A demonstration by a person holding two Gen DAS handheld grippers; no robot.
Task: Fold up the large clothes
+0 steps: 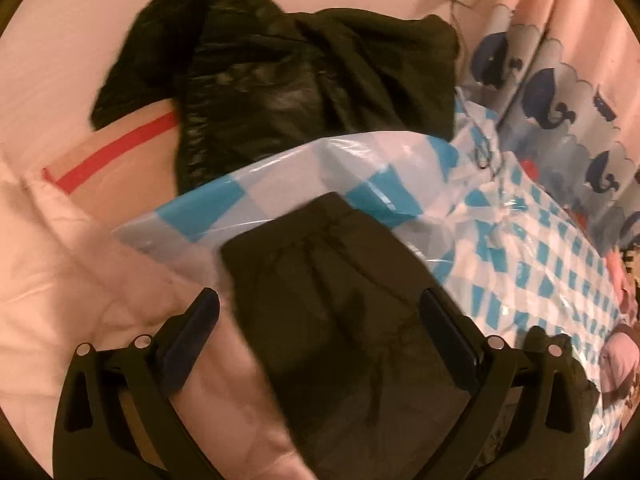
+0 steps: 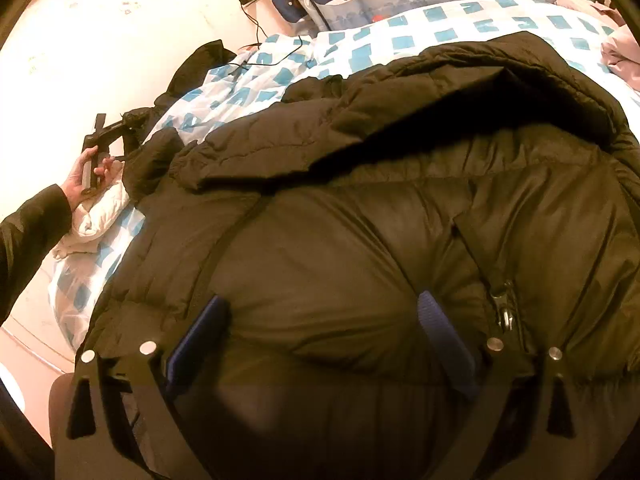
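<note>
Right tongs (image 2: 320, 320): spread wide, pressing on the puffer jacket (image 2: 360, 220); nothing pinched.
Left tongs (image 1: 320, 320): released, dark sleeve (image 1: 340, 300) between them.
Jacket: on checkered bed cover (image 2: 400, 36), edge ahead free.
Hidden: hem below cut off.

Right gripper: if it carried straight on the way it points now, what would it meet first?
Most likely the black puffer jacket. The right gripper is open, and the jacket's quilted body bulges between its fingers, seemingly touching or nearly so; depth is hard to judge.

no legible text, labels, brands or numbers in either view, small marks on the pale wall (image 2: 100, 8) too blurred to read
</note>
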